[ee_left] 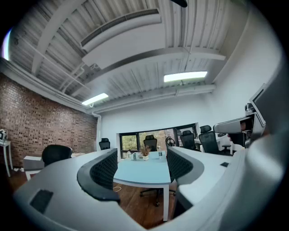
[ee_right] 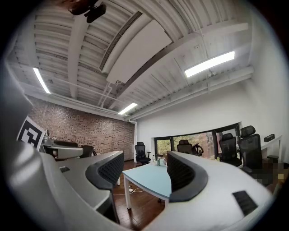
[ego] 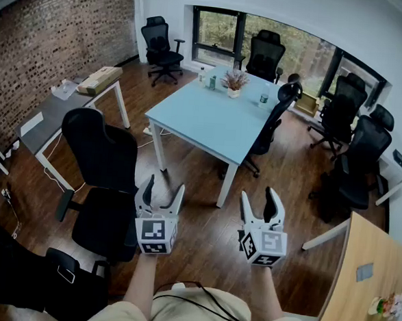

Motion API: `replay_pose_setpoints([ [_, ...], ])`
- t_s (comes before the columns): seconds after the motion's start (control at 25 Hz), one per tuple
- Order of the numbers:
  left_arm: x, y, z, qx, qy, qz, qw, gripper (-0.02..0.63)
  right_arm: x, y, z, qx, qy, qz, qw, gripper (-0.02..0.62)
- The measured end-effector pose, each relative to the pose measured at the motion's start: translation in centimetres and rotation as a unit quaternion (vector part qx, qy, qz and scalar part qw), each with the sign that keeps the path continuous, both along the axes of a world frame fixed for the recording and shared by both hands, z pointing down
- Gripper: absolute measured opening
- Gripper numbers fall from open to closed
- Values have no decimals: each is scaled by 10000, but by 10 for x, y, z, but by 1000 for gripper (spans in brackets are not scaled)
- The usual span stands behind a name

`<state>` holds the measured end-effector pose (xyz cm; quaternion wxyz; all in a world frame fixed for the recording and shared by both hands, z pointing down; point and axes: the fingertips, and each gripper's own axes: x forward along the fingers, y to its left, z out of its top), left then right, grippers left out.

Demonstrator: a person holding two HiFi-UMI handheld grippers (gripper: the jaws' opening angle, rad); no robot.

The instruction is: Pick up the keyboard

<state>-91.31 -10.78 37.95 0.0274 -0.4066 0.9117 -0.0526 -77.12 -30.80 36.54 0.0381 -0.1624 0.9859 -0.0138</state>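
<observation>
I make out no keyboard for certain; a flat white item (ego: 32, 122) lies on the grey desk (ego: 57, 108) at the left, too small to identify. My left gripper (ego: 165, 186) is held level in front of me over the wooden floor, jaws apart with nothing between them. My right gripper (ego: 258, 195) hangs beside it, its jaws also apart and empty. In the left gripper view the left gripper (ee_left: 140, 169) frames the light blue table (ee_left: 143, 171). In the right gripper view the right gripper (ee_right: 140, 173) shows the same table (ee_right: 153, 178).
A black office chair (ego: 102, 153) stands just left of my left gripper. The light blue table (ego: 214, 116) carries a potted plant (ego: 234, 80) and bottles. A cardboard box (ego: 100, 79) sits on the grey desk. A wooden desk (ego: 368, 278) is at the right, more chairs by the windows.
</observation>
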Motion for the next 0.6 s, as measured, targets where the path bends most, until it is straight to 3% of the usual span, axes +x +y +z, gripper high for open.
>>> replay_pose_setpoints([
  [0.28,2,17,3,-98,-52,88,9999,333,-3,21,3,-3,73,-1,10000,313],
  [0.6,4,41,38,-134,226,426,9987,333,10,52,36,-123,344,342,9987,313],
])
